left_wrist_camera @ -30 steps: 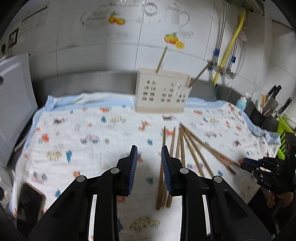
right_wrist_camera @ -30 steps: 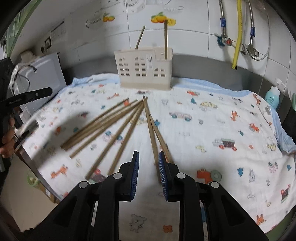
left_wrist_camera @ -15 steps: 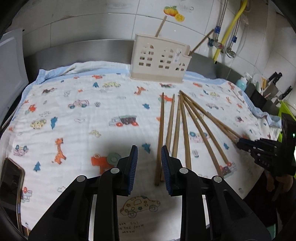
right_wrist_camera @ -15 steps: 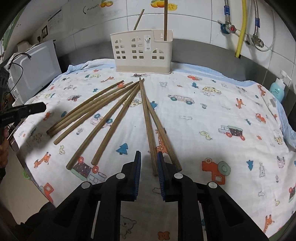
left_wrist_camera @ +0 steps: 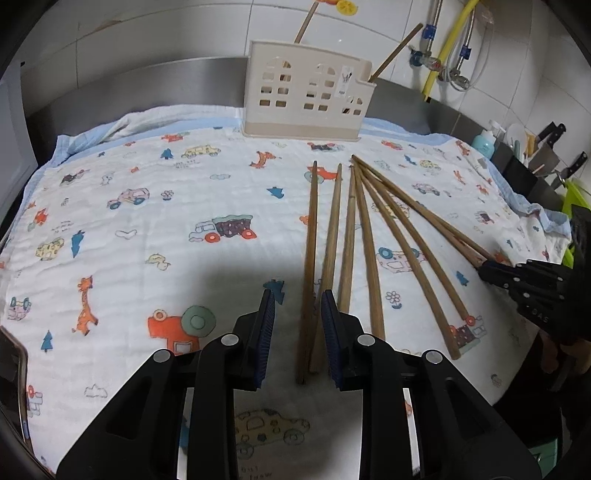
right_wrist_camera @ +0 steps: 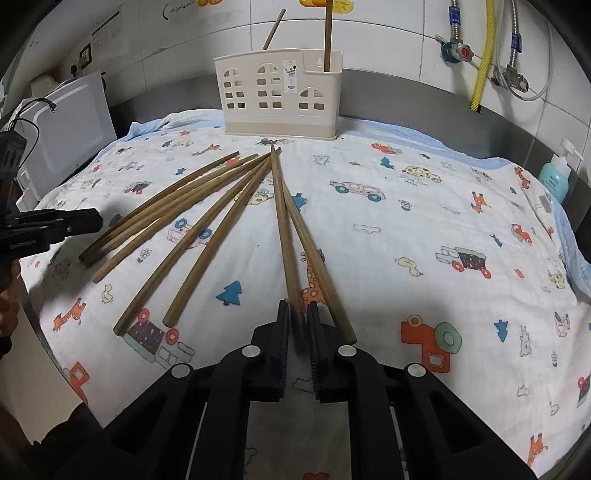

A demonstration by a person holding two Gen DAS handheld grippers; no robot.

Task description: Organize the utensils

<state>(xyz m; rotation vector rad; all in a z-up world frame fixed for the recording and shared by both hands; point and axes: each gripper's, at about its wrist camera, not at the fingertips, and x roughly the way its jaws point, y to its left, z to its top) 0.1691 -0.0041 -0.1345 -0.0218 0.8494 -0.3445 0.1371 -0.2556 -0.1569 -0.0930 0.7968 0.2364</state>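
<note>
Seven wooden chopsticks (left_wrist_camera: 364, 236) are lying fanned out on a printed cloth (left_wrist_camera: 147, 221), their far tips gathered near a cream plastic holder (left_wrist_camera: 308, 92) that is standing at the back against the steel splashback. Two more chopsticks (right_wrist_camera: 327, 35) are being kept upright or leaning inside the holder.

The left gripper (left_wrist_camera: 297, 325) is being held low over the cloth with its jaws parted, and the near ends of two chopsticks (left_wrist_camera: 308, 295) are lying between the blue pads (left_wrist_camera: 266, 339), untouched by either one.

The right gripper (right_wrist_camera: 297, 332) is being lowered around the near end of one chopstick (right_wrist_camera: 282, 229); its jaws are nearly closed about the stick, though the blur there makes it hard to say whether the pads are pressing on it yet. A second chopstick (right_wrist_camera: 317, 266) is lying just to the right of that gripper's outer finger.

A blue bottle (right_wrist_camera: 556, 177) is standing at the cloth's right edge.
</note>
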